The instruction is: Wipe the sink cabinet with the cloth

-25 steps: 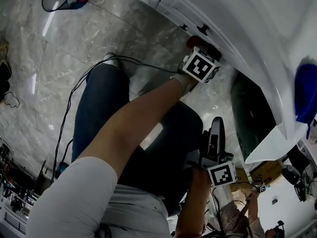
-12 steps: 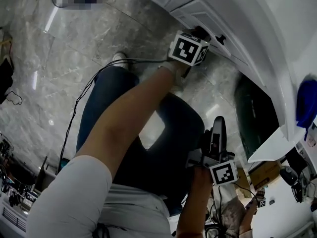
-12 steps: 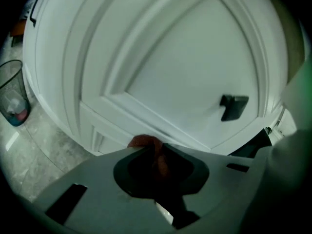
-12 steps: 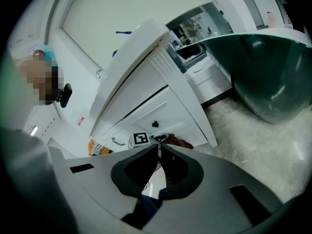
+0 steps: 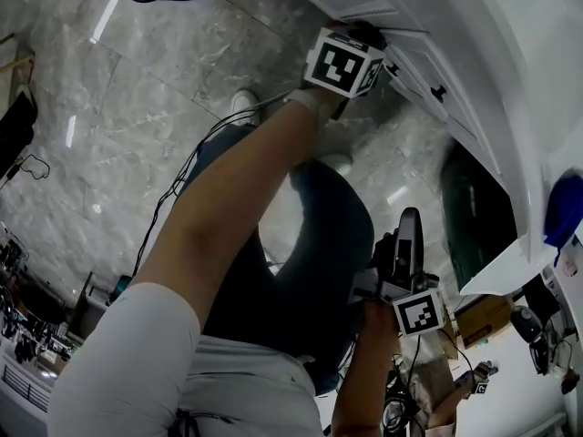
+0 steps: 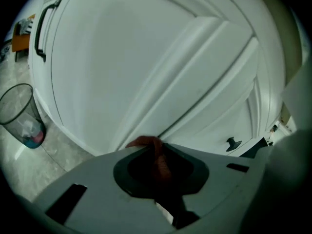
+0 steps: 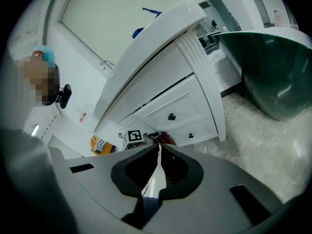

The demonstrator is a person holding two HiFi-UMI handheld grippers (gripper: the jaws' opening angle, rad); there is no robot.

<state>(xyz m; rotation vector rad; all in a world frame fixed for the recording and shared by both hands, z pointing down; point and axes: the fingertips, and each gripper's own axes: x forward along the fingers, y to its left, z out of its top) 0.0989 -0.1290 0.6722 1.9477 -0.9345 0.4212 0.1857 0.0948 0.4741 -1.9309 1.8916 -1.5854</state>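
While the left gripper [image 6: 152,149] pinches the cloth [image 6: 144,141] at the cabinet [image 6: 122,62], 12 o'clock, right gripper [image 7: 159,150] pressed together, empty; risk: hard rubbing could pull the cloth free.

The cloth [image 6: 142,142] in the left gripper [image 6: 154,149] lies against the sink cabinet door [image 6: 122,57], right gripper [image 5: 410,222] well apart.

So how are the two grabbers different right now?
The left gripper is shut on the red cloth; the right gripper is shut on nothing. The left gripper is up close to the white cabinet; the right gripper hangs back, away from it. Both carry a marker cube.
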